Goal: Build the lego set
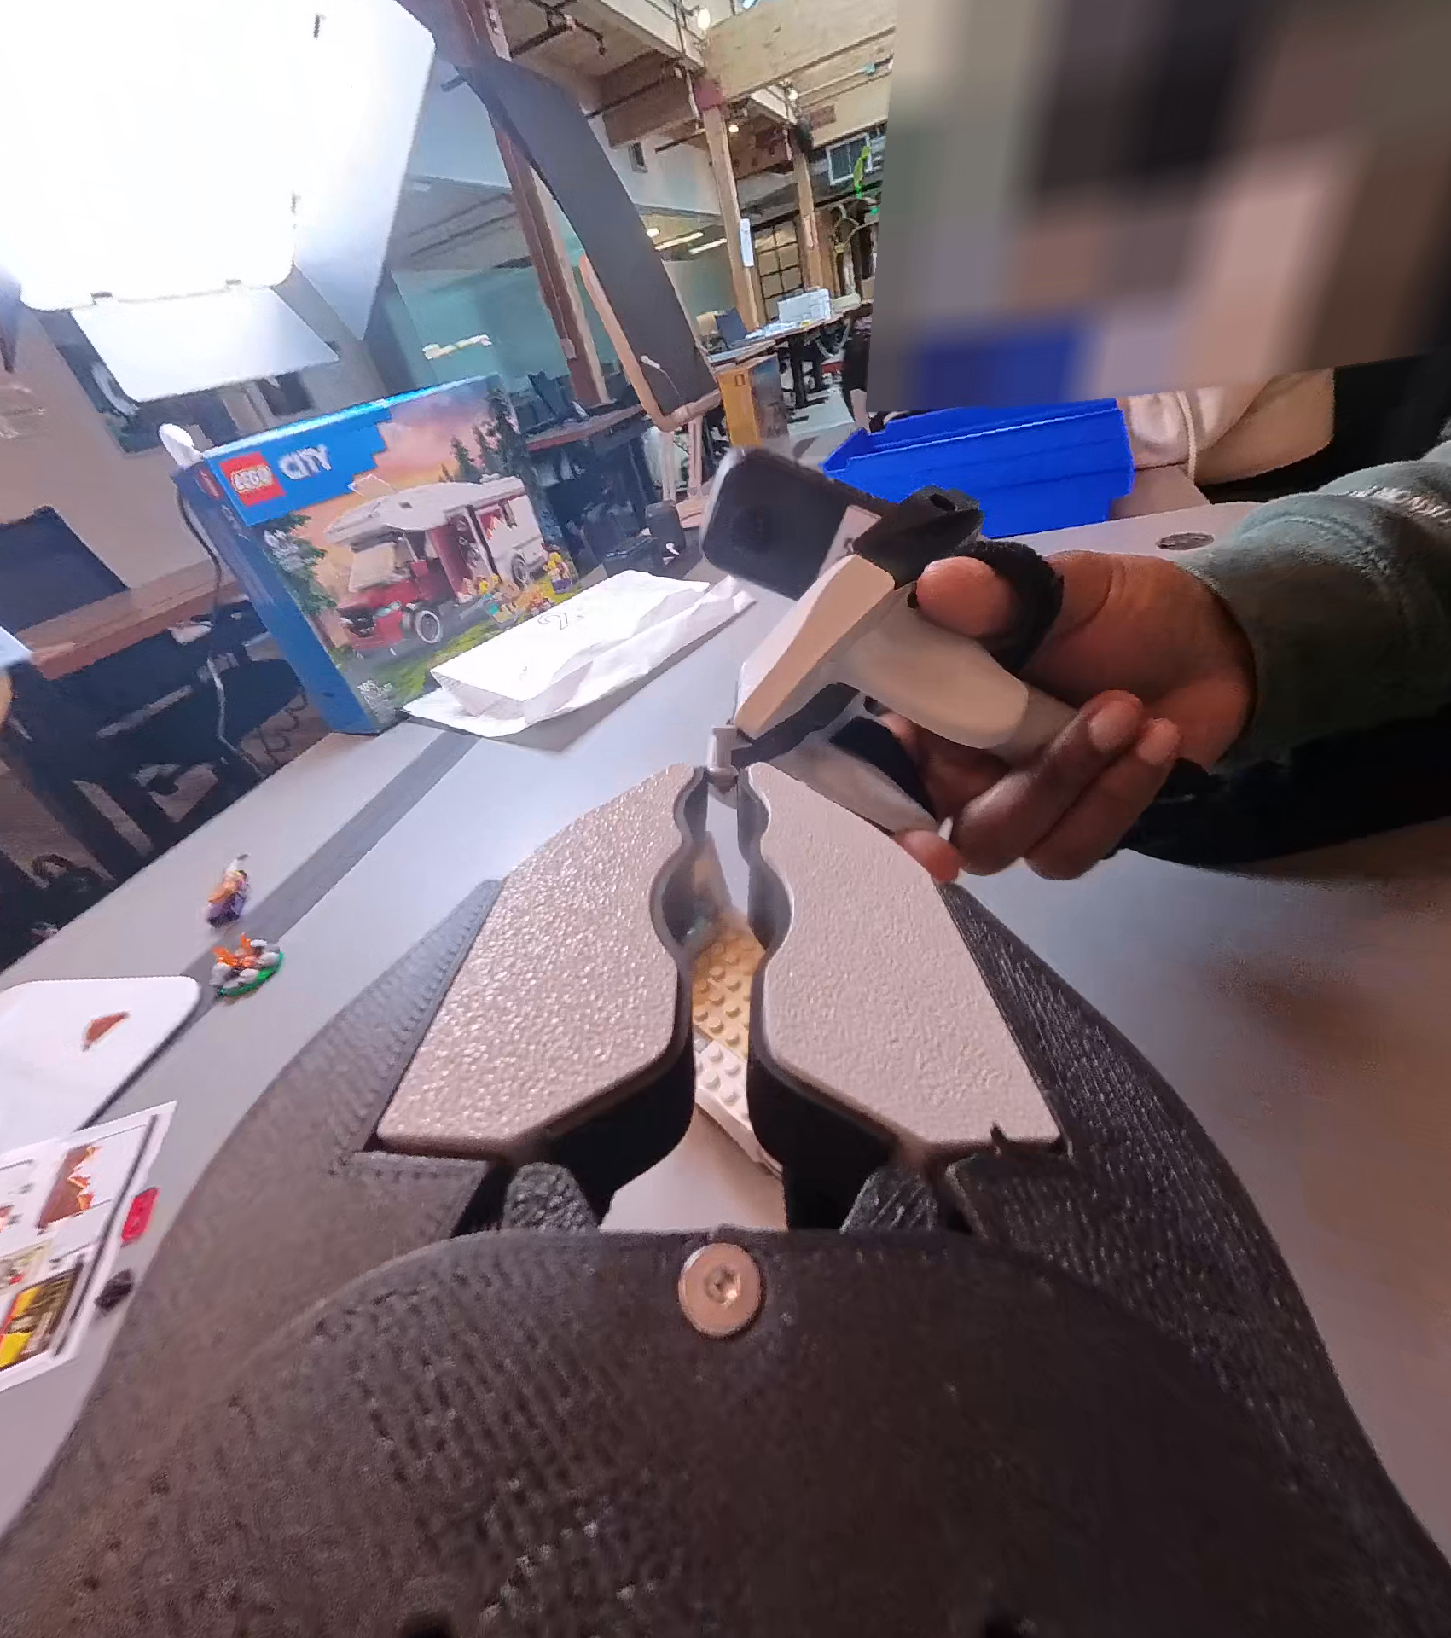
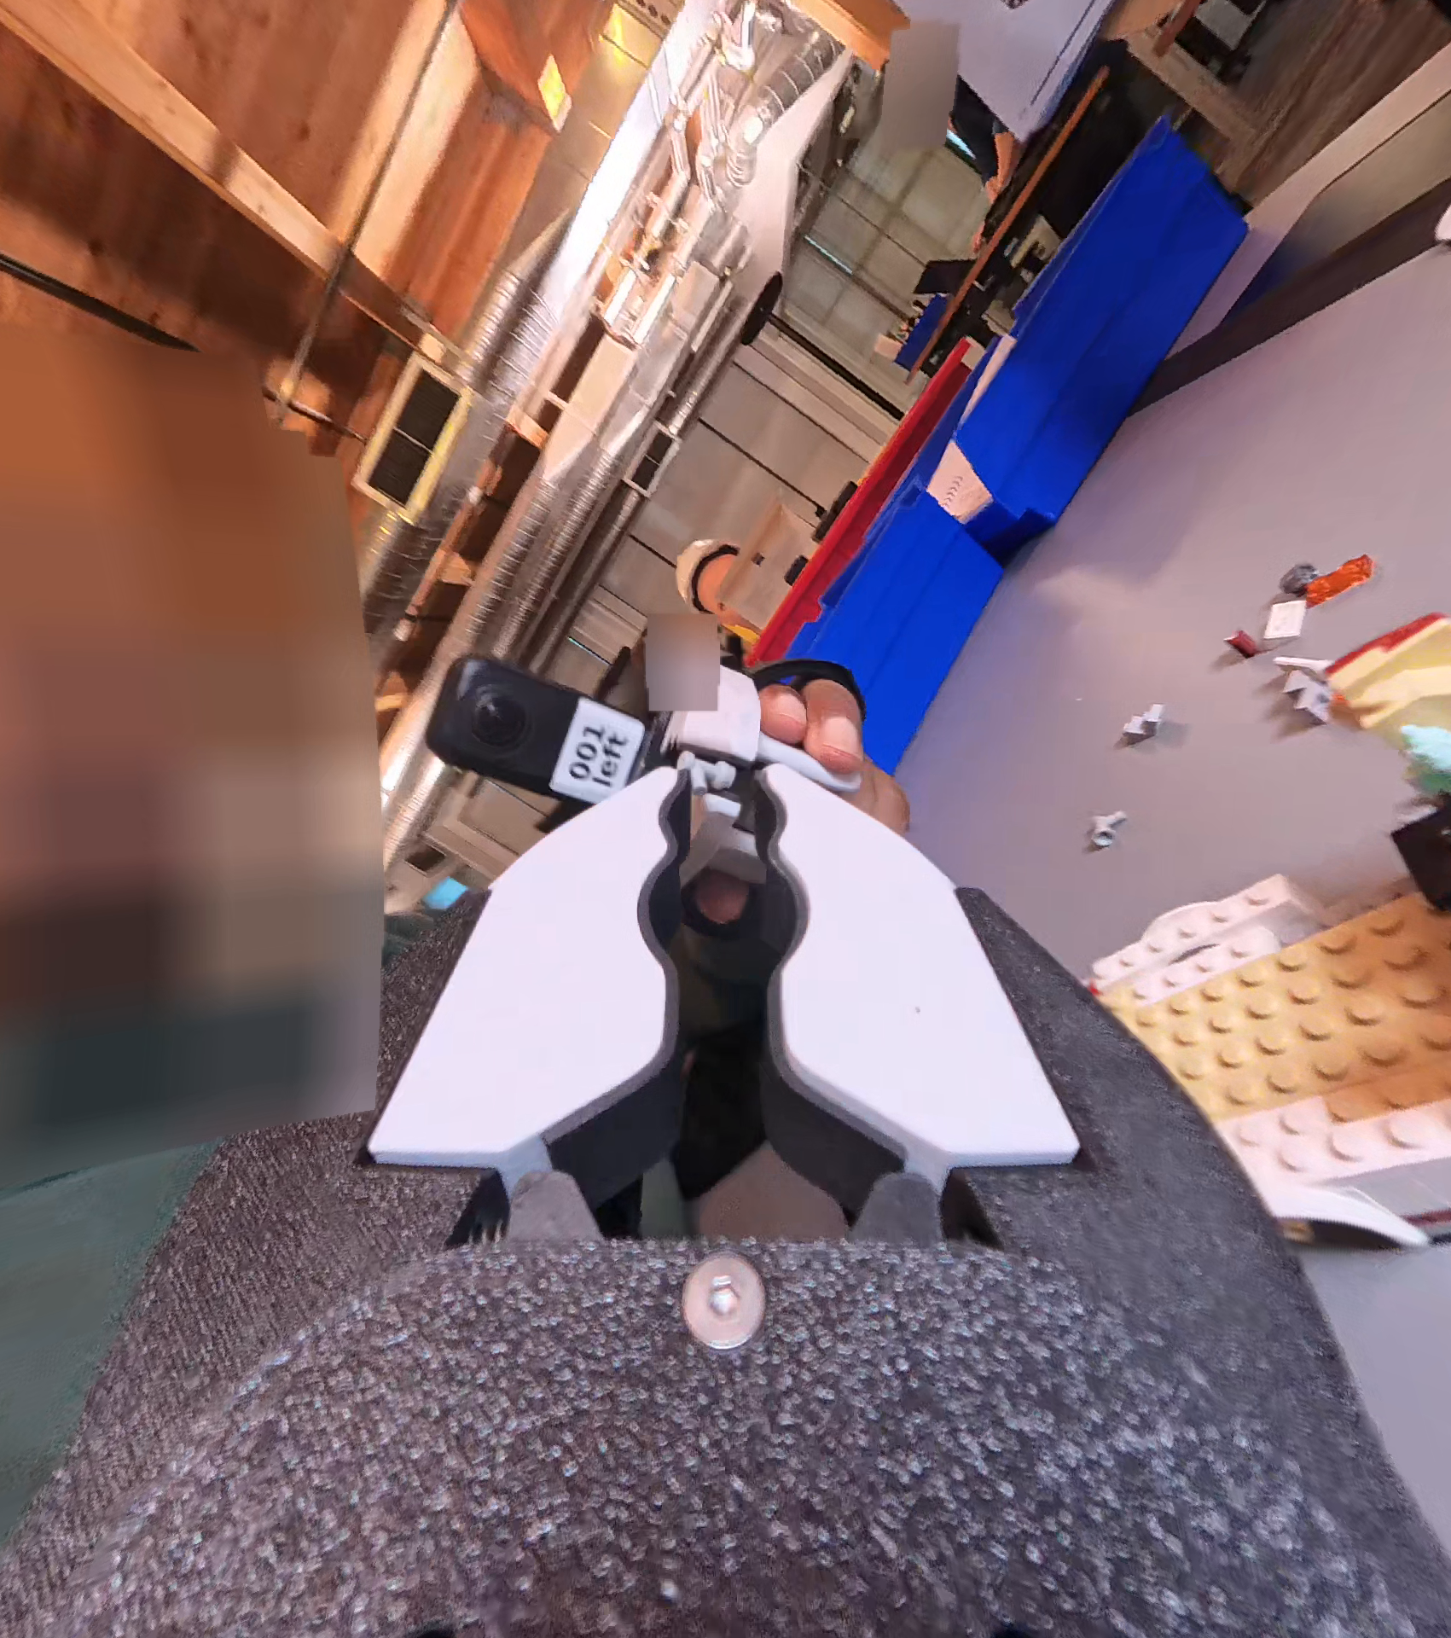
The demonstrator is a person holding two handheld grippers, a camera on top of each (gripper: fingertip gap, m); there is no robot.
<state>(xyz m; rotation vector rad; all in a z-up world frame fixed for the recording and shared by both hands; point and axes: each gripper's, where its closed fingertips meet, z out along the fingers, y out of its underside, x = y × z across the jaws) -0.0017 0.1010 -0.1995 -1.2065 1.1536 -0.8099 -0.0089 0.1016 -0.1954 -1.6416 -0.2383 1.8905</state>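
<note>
Up in the air, both nearly closed grippers, left gripper (image 1: 721, 780) and right gripper (image 2: 726, 789), pinched one small grey piece (image 2: 711, 778) together, probably to pass it across above the tan plate (image 2: 1289, 1019).

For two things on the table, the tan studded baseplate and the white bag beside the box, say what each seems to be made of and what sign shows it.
Tan studded baseplate: probably hard moulded plastic, with a smooth, slightly glossy finish; its identical round studs catch highlights.
White bag: seems to be paper, matte; it holds sharp creases and folds without shine.

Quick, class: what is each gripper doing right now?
Left gripper: jaws shut on the small grey piece.
Right gripper: jaws shut on the same small grey piece, from the opposite side.
</note>
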